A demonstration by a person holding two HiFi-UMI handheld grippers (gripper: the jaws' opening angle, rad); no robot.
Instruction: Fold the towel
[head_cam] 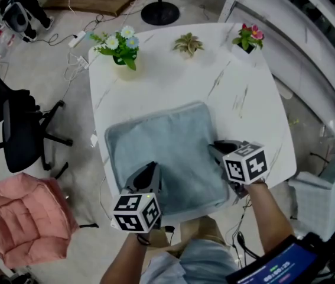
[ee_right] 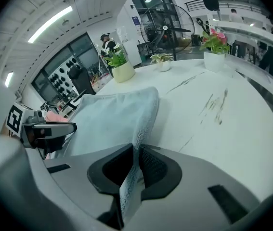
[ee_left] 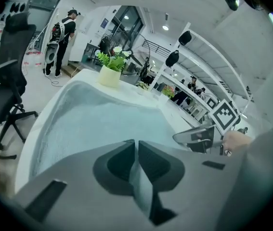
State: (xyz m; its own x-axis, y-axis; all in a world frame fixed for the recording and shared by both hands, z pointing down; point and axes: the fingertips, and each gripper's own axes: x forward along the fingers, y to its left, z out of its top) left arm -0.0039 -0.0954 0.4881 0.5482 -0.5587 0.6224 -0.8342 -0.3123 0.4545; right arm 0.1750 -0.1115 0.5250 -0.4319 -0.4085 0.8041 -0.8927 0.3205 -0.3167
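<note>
One light blue towel [head_cam: 167, 152] lies spread on the near half of the white table [head_cam: 244, 99]; the left gripper [head_cam: 151, 169] is pinched on its near left edge and the right gripper [head_cam: 216, 148] on its near right edge, a fold of cloth between each pair of jaws. The only print is the black-and-white square markers on the two cubes [head_cam: 136, 210] [head_cam: 246, 162], and a screen [head_cam: 276, 266] whose text is too small to read. Three potted plants [head_cam: 122, 46] [head_cam: 188, 44] [head_cam: 247, 38] stand along the far edge, with one black office chair [head_cam: 13, 132] and one pink cushion [head_cam: 25, 218] on the floor at the left.
</note>
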